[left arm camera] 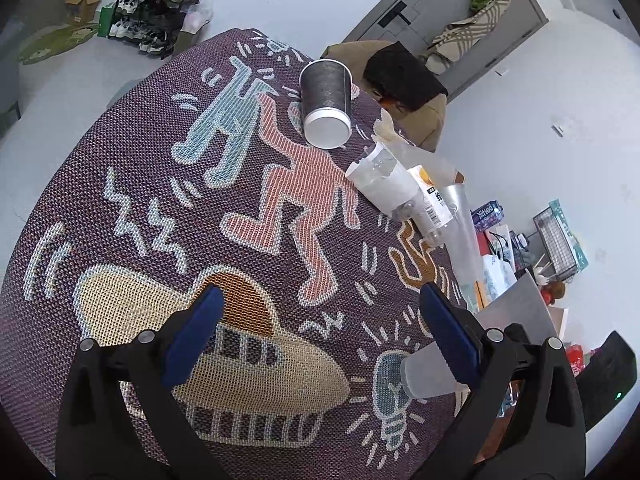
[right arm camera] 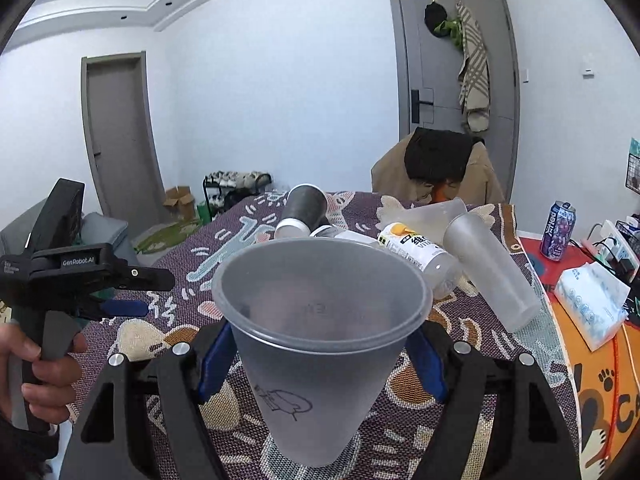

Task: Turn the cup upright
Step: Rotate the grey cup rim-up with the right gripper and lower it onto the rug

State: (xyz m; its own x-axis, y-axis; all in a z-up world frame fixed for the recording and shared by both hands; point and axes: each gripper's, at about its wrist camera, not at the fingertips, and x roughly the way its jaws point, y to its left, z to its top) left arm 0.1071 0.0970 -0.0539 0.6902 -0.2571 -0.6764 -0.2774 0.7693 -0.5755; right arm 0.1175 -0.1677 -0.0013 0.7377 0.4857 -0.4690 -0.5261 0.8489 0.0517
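Note:
A frosted translucent plastic cup (right arm camera: 320,344) stands mouth up between the blue pads of my right gripper (right arm camera: 316,356), which is shut on it just below the rim; its base is at the patterned woven tablecloth (right arm camera: 192,264). The same cup's base shows in the left wrist view (left arm camera: 428,372) beside my left gripper's right finger. My left gripper (left arm camera: 320,328) is open and empty above the cloth; it also shows at the left of the right wrist view (right arm camera: 120,304).
A dark paper cup (left arm camera: 326,104) lies on its side at the far end of the table. A heap of clear cups and a labelled bottle (left arm camera: 404,192) lies to the right, with another frosted cup (right arm camera: 488,268) on its side. A tissue pack (right arm camera: 592,304) and a can (right arm camera: 558,230) stand at the right.

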